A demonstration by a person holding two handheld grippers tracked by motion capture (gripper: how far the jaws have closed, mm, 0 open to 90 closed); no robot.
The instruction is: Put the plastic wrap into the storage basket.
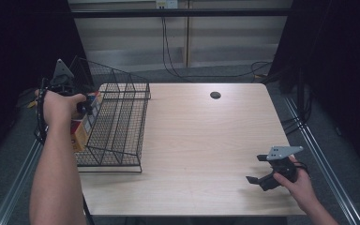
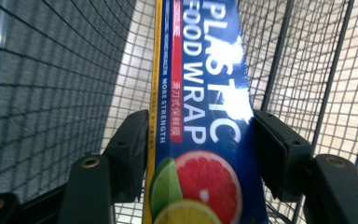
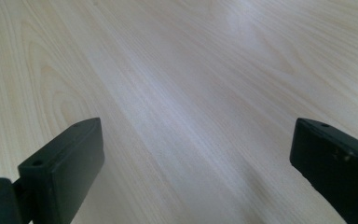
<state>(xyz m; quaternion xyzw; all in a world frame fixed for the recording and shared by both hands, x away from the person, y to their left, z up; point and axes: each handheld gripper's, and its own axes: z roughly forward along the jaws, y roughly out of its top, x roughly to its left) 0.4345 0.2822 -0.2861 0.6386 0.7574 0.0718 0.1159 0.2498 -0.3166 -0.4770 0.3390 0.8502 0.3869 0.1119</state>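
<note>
A long box of plastic food wrap (image 2: 205,93), blue with a yellow edge and citrus slices printed on it, lies inside the black wire basket (image 1: 122,122) at the table's left. My left gripper (image 2: 200,135) reaches into the basket, and both of its pads (image 2: 130,149) rest against the box's two sides. From above, the left gripper (image 1: 86,107) is at the basket's left side, over the box (image 1: 78,136). My right gripper (image 1: 255,168) rests low over the table's near right corner. Its jaws stand wide apart, with only bare wood between them in the right gripper view (image 3: 196,149).
The light wooden table (image 1: 201,140) has a small dark round hole (image 1: 215,95) near its far edge. Metal rails run along both sides of the table. Cables hang down the back wall and lie on the floor at the right.
</note>
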